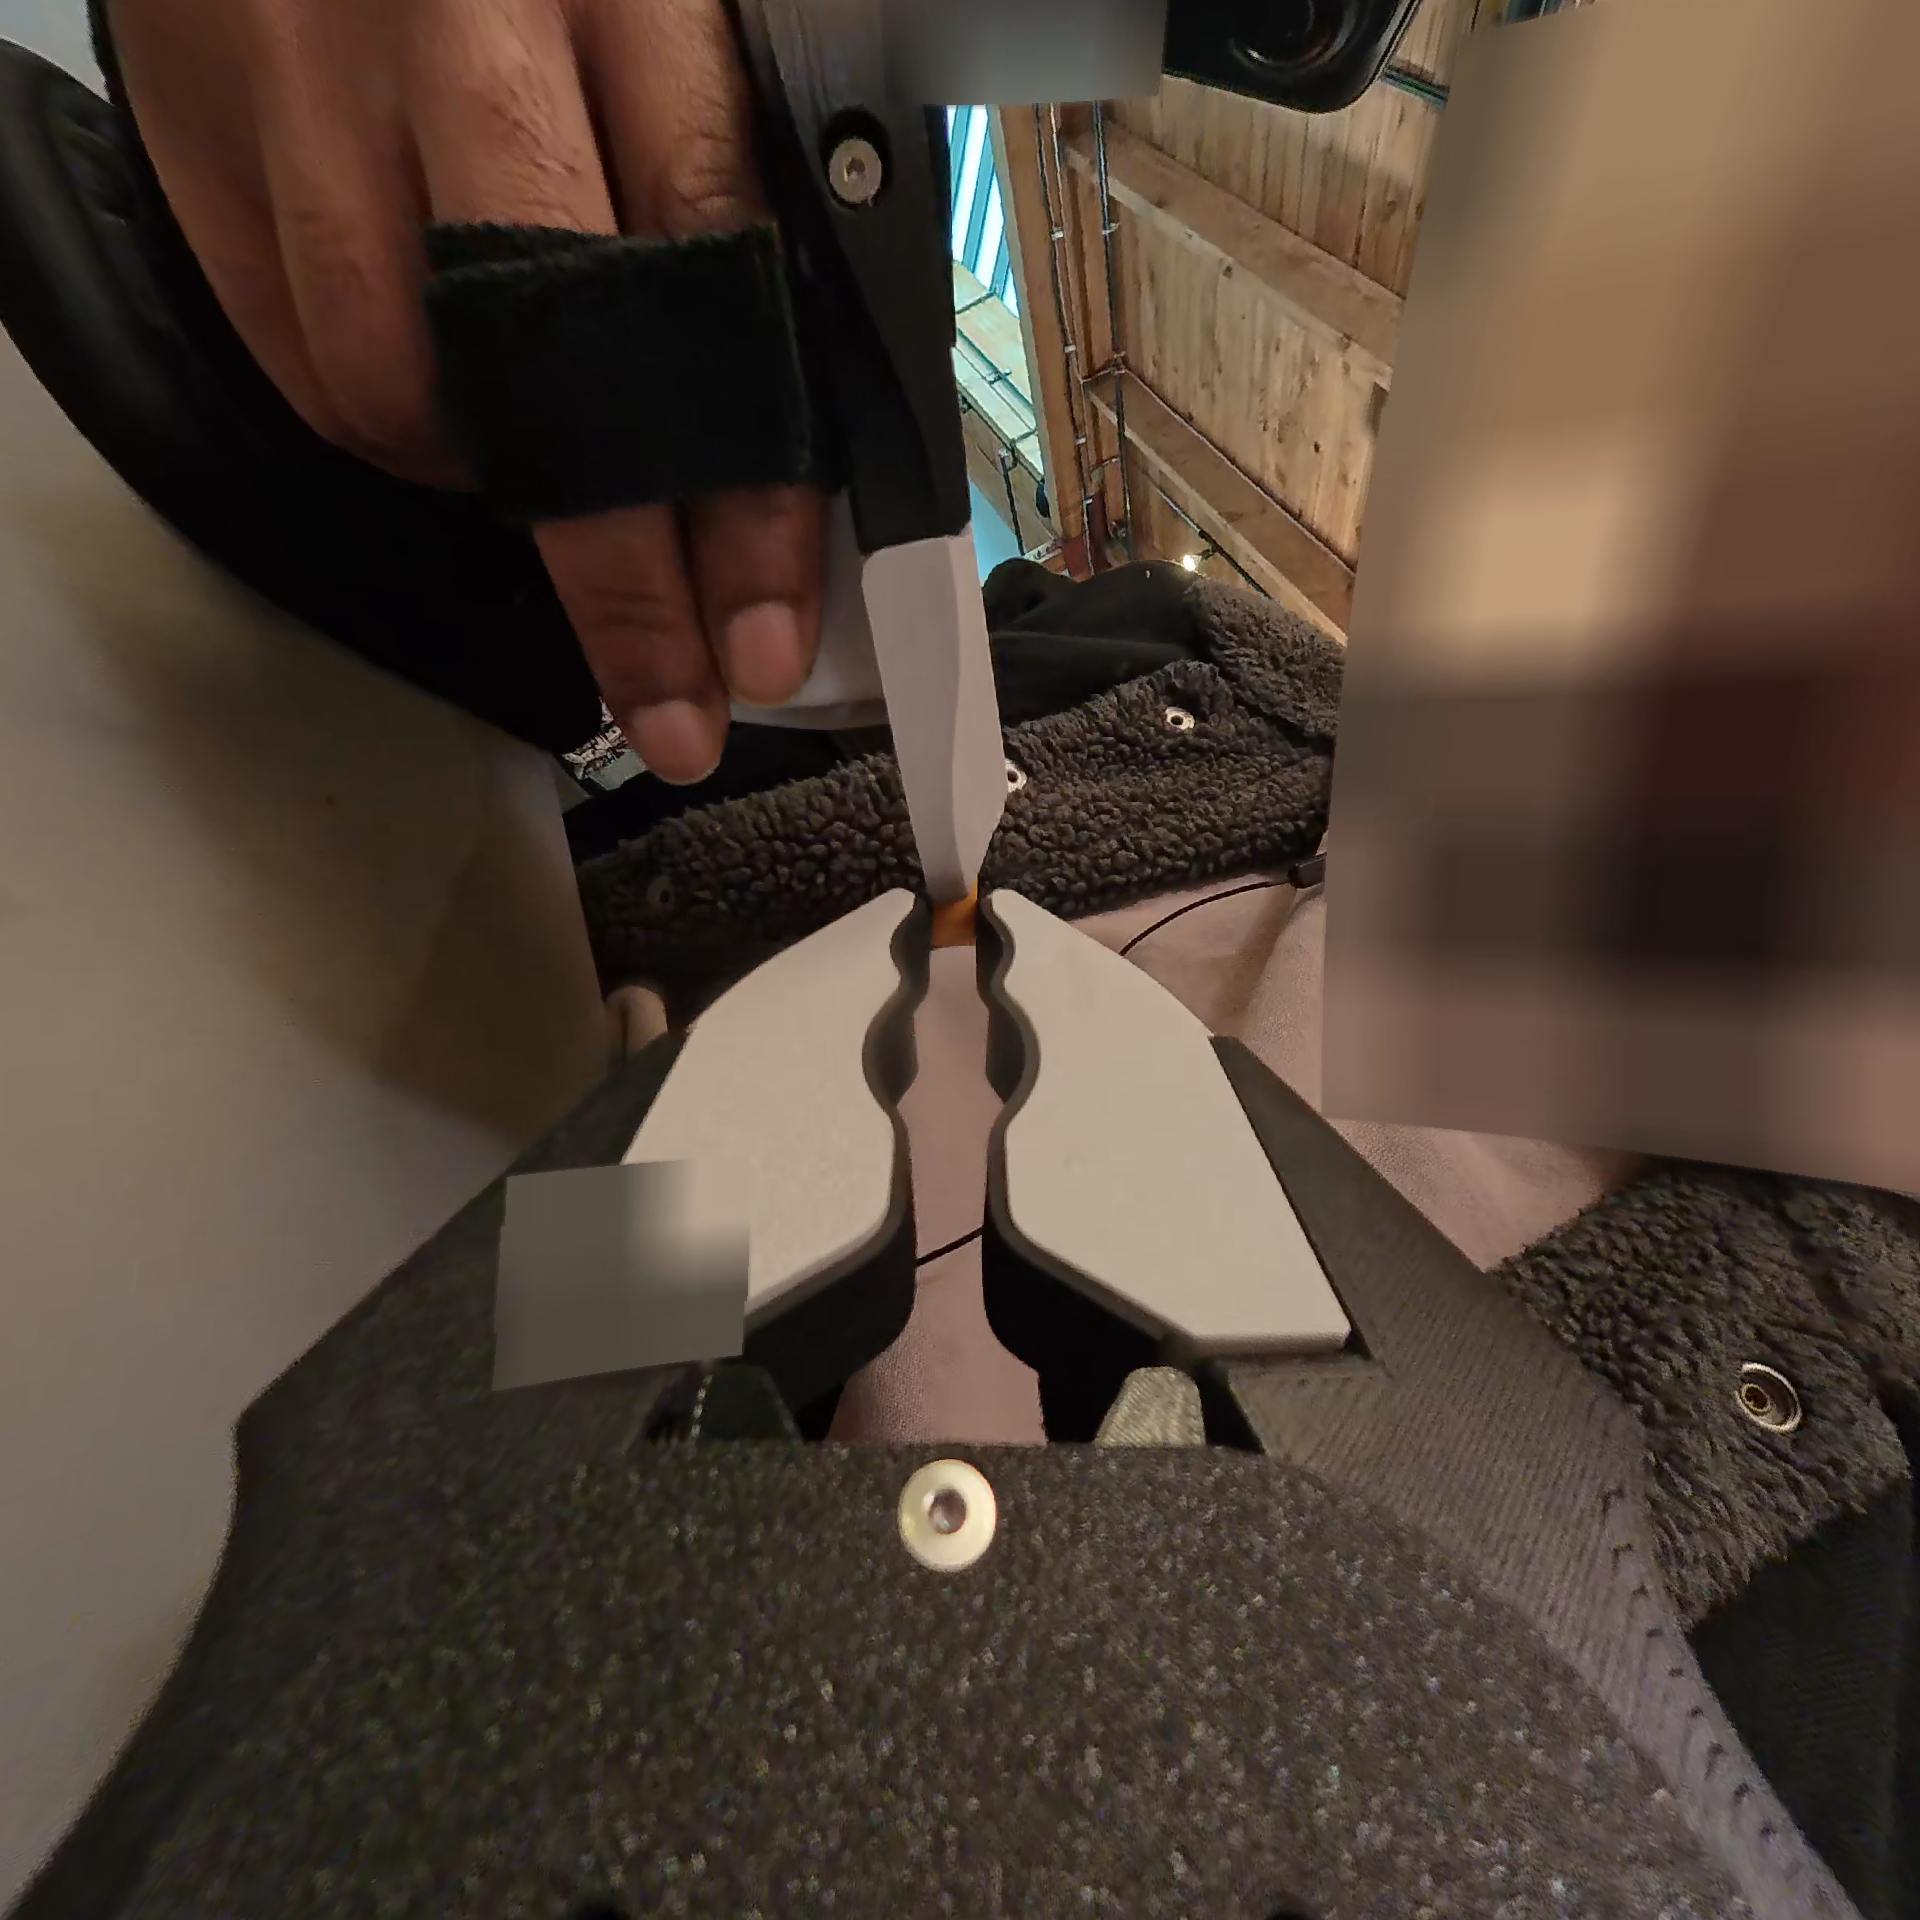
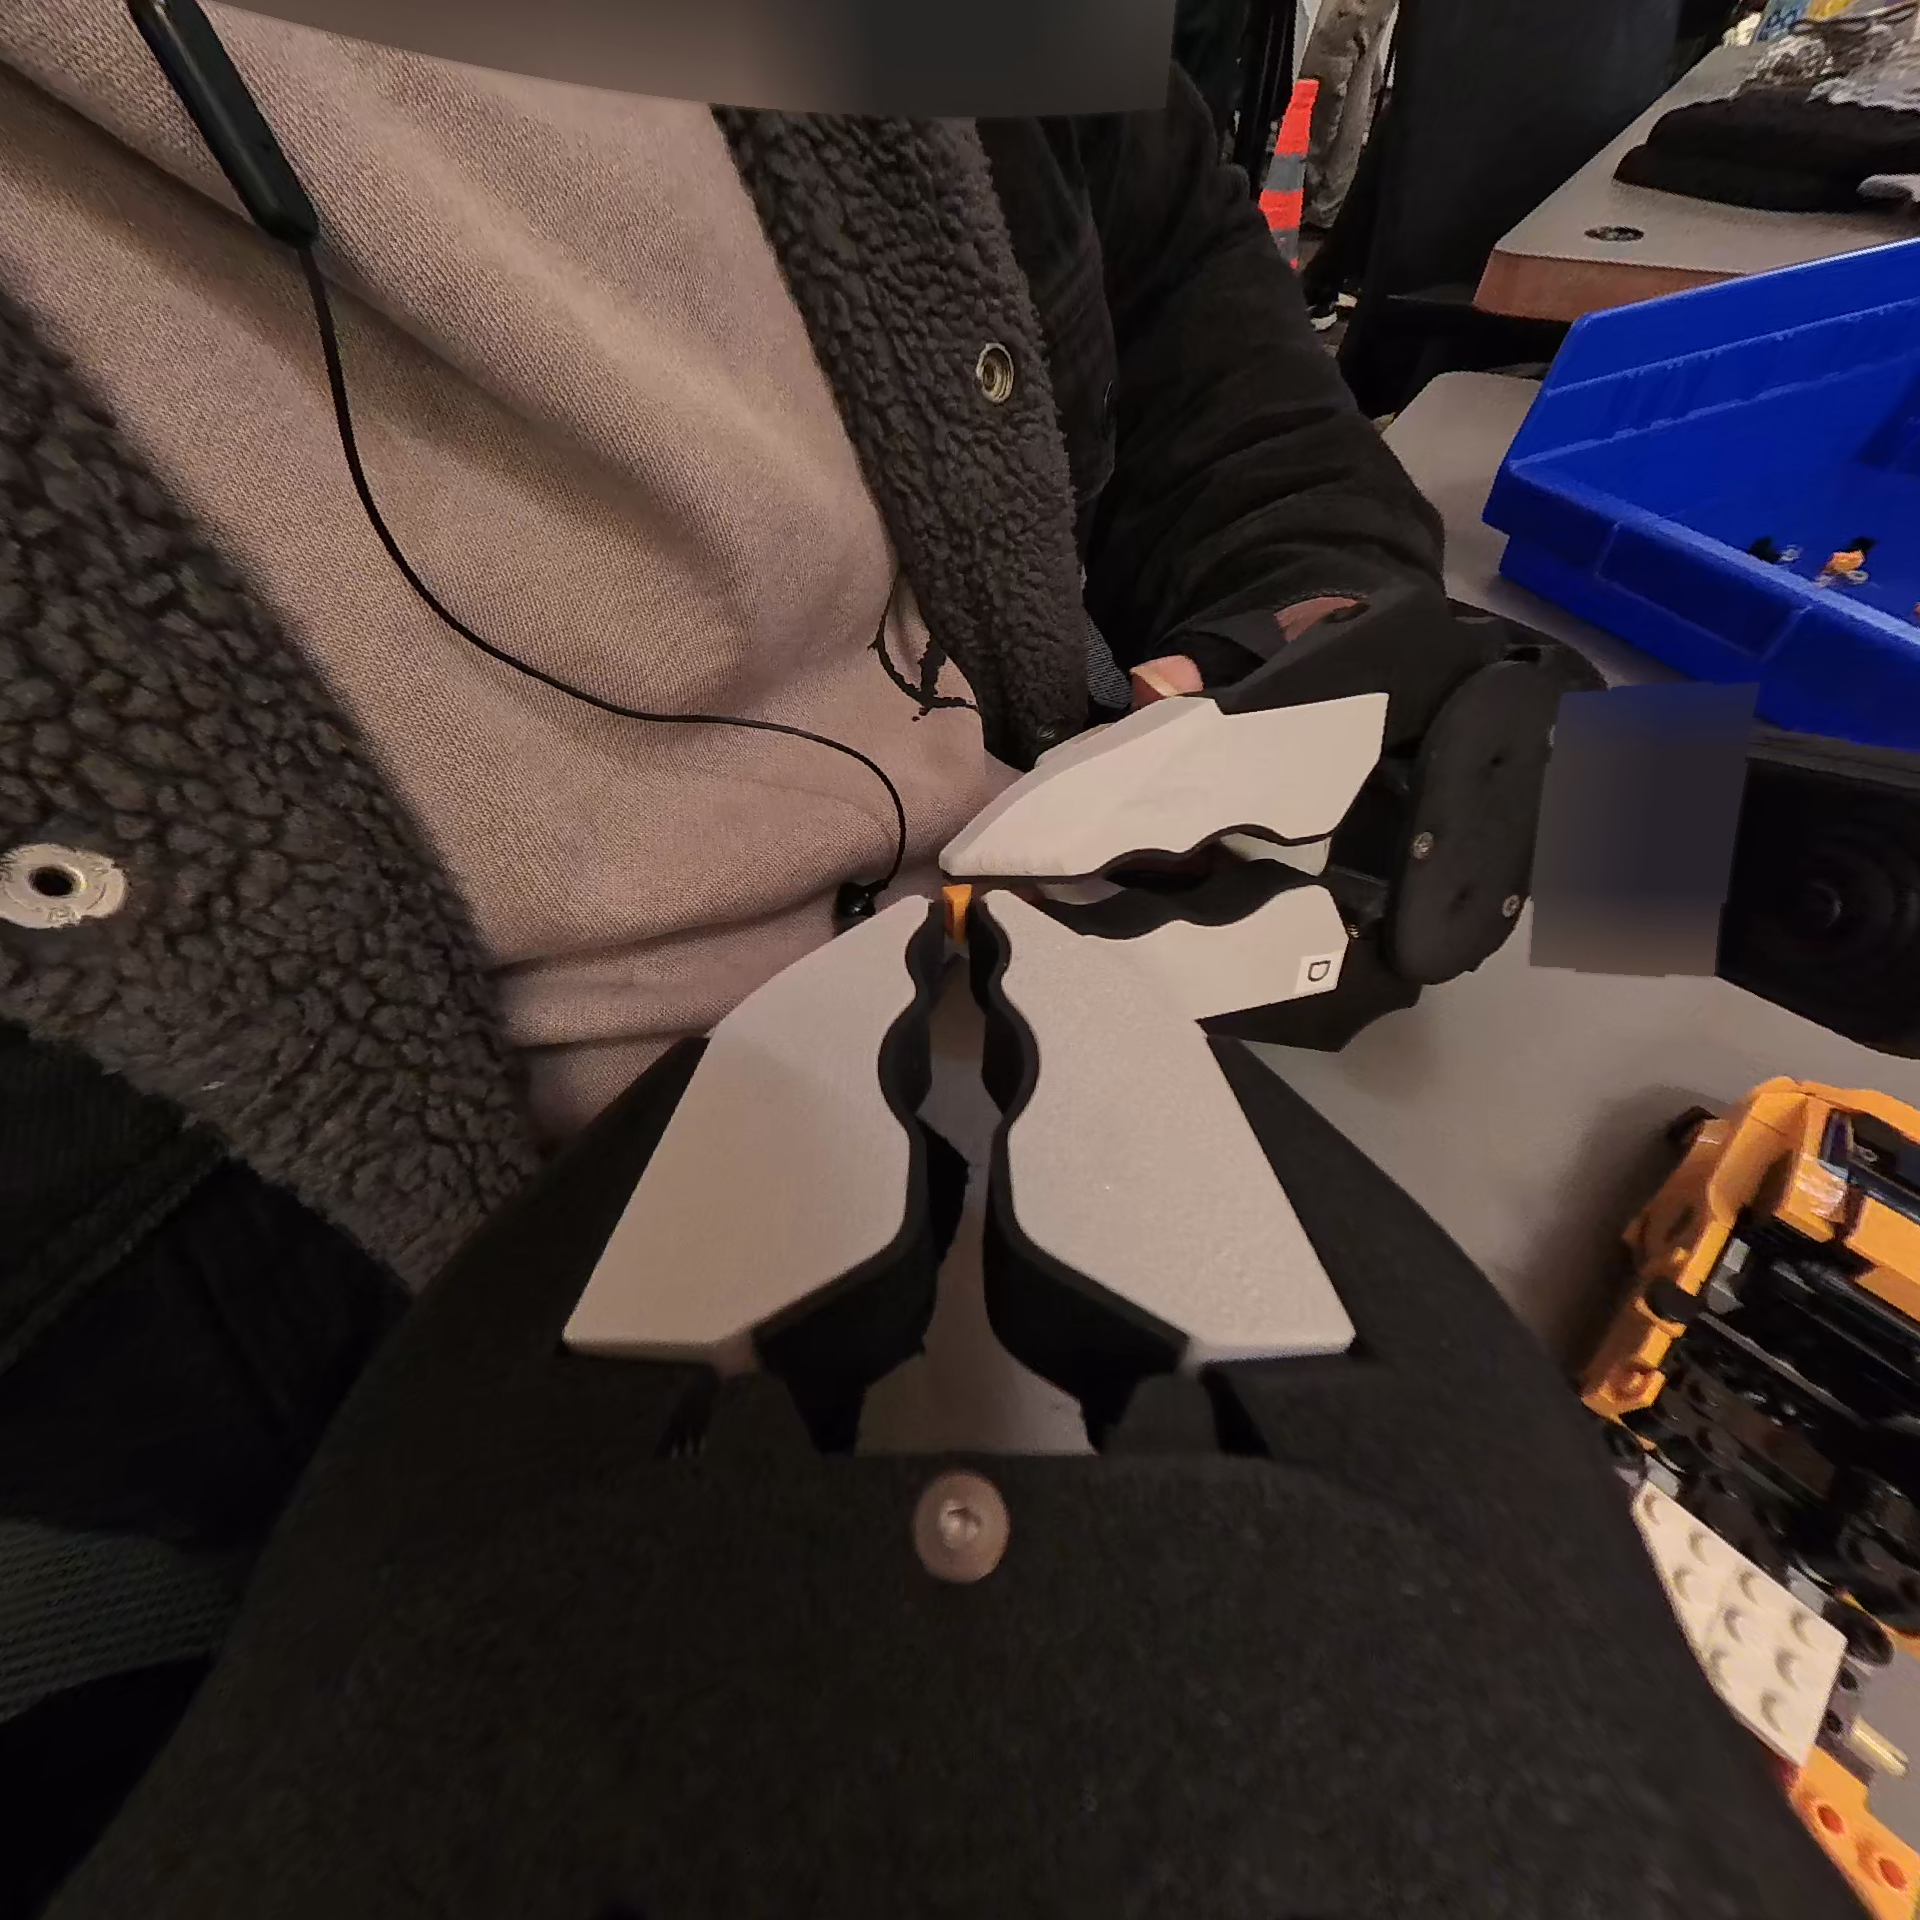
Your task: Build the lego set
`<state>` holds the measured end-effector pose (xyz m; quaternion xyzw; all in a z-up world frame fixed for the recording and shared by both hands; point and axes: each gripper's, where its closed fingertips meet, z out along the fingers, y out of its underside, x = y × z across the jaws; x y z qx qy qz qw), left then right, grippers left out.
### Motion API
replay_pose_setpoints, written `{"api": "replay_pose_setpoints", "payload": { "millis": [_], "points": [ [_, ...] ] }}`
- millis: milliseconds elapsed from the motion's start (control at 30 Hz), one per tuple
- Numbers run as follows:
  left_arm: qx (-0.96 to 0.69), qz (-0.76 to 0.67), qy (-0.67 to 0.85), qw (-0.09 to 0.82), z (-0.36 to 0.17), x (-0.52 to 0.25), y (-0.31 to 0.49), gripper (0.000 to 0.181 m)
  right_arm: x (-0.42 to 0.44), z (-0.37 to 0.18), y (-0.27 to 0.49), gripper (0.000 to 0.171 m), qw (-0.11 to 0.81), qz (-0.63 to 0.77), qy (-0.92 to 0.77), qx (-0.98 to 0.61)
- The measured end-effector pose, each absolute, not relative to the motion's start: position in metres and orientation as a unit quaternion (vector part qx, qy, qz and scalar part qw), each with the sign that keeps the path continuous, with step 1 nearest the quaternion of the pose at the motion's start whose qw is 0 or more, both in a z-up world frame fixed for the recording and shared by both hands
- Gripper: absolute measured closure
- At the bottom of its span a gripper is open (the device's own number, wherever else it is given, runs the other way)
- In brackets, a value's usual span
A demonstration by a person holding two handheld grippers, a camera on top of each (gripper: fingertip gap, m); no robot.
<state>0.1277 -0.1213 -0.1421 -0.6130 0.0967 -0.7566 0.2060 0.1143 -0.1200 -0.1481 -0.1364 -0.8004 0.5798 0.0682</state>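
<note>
Left claw pinches a small orange lego piece at its tips, centre frame; your right claw is nipped narrow on the same piece. Left view alone shows your strapped hand upper left and wooden ceiling upper right. Right view alone shows the grey table, an orange-black lego truck lower right, and a blue bin upper right holding a few tiny parts.

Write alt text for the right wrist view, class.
The right gripper pinches a small orange piece that the left gripper meets from the right. A partly built orange and black model and blue bin sit on the grey table.
</note>
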Motion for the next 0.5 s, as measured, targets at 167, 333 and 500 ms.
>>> {"api": "replay_pose_setpoints", "payload": {
  "millis": [167, 333, 500],
  "points": [
    [-0.614, -0.754, 0.083, 0.219, -0.142, 0.124, -0.118, 0.174, 0.111, -0.149, -0.116, 0.167, 0.076, 0.578, -0.799, -0.149],
    [-0.613, -0.744, 0.023, 0.266, -0.142, 0.106, -0.099, 0.174, 0.091, -0.147, -0.098, 0.158, 0.152, 0.542, -0.802, -0.201],
    [-0.61, -0.736, -0.016, 0.292, -0.141, 0.093, -0.088, 0.174, 0.074, -0.149, -0.087, 0.161, 0.234, 0.503, -0.8, -0.23]
  ]
}}
